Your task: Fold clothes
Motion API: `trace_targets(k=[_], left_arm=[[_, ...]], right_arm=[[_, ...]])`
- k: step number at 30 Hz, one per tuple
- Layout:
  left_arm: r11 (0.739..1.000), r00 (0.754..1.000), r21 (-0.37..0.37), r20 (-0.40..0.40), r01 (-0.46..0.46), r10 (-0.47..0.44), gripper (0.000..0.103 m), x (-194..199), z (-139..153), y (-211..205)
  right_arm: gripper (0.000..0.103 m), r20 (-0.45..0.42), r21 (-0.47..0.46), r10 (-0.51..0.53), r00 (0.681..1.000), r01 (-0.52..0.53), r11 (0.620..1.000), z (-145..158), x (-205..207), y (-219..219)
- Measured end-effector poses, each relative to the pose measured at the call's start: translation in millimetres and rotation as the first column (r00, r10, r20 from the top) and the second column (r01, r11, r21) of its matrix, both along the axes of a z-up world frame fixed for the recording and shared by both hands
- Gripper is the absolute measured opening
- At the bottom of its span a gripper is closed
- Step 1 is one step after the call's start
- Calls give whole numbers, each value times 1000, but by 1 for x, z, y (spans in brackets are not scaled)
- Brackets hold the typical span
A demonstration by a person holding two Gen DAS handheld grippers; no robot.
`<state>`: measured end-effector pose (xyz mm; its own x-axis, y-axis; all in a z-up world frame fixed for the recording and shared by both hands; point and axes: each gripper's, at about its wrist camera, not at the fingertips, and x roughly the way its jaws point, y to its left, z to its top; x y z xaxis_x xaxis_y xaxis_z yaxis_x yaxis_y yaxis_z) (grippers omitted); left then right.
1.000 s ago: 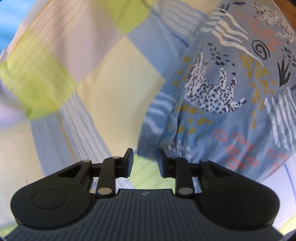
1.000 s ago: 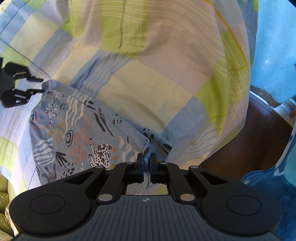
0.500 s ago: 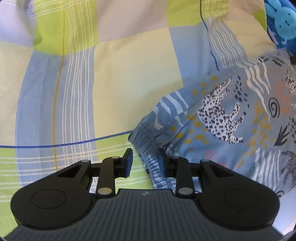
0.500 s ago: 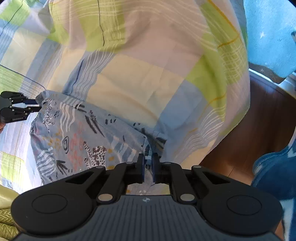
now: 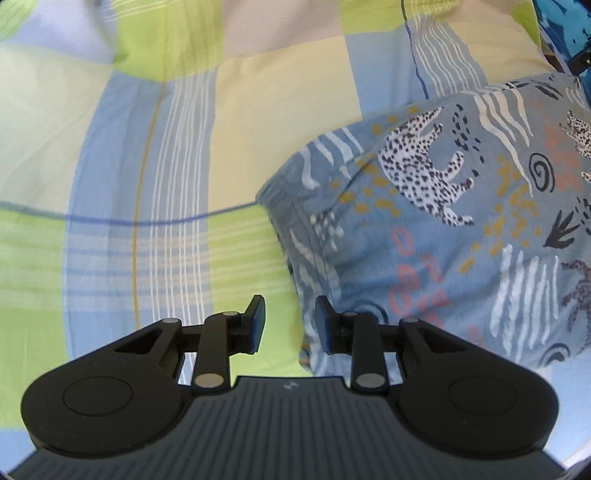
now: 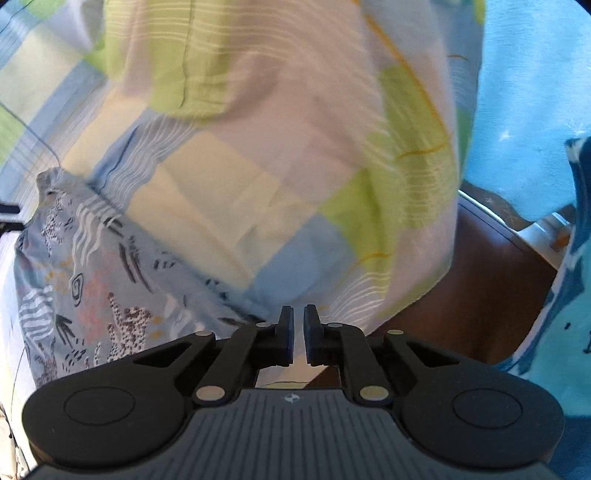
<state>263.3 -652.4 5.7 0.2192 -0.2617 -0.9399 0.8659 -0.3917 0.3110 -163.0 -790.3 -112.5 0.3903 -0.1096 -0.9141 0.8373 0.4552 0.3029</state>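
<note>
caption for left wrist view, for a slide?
Open left gripper poised at the edge of animal-print blue shorts lying on a checked bedsheet.

Hidden, cropped and blurred parts, both wrist views.

The printed garment (image 5: 443, 221) runs off the right edge of the left wrist view, and its near hem is covered by the left gripper (image 5: 290, 321) body. In the right wrist view the garment's (image 6: 92, 280) lower part is cut off behind the right gripper (image 6: 298, 334) housing; whether any cloth sits in the narrow gap between its fingers cannot be told. The checked sheet (image 6: 258, 129) is motion-blurred across the upper middle. A dark object (image 6: 8, 218) at the left edge is mostly cropped. The blue patterned item (image 5: 561, 33) at top right is cropped, unidentifiable.
</note>
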Motion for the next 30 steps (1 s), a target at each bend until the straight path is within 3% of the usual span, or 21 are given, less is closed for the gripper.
trace_targets(k=[2, 9, 10, 11, 13, 18, 21, 23, 26, 30], left_arm=[[999, 999, -19, -19, -32, 32, 26, 2, 1, 7], [987, 978, -39, -142, -159, 152, 30, 18, -12, 9], [985, 973, -35, -162, -172, 164, 28, 21, -15, 10], [983, 968, -26, -184, -180, 172, 11, 25, -20, 13], [982, 962, -22, -207, -185, 177, 9, 31, -26, 20], [978, 955, -72, -240, -197, 175, 10, 41, -28, 37], [968, 941, -91, -272, -234, 202, 16, 50, -29, 42], [958, 932, -115, -286, -262, 221, 25, 54, -26, 46], [936, 917, -161, -307, -313, 254, 29, 58, -18, 57], [885, 902, -242, -279, -398, 330, 25, 47, -4, 88]], right_arm=[[21, -4, -27, 19, 1000, -19, 999, 9, 2, 4], [25, -9, -37, 65, 998, -65, 997, 27, 11, 36], [25, -15, -36, 65, 998, -66, 997, 28, 14, 40], [25, -21, -34, 66, 998, -66, 997, 29, 16, 45], [25, -34, -39, 69, 997, -70, 997, 33, 20, 56], [25, -38, -58, 87, 995, -89, 994, 44, 37, 75], [26, -39, -91, 131, 991, -134, 987, 50, 48, 81], [28, -43, -113, 163, 986, -167, 979, 54, 54, 82], [31, -46, -136, 212, 976, -216, 967, 57, 59, 80], [35, -37, -186, 297, 954, -299, 936, 57, 62, 75]])
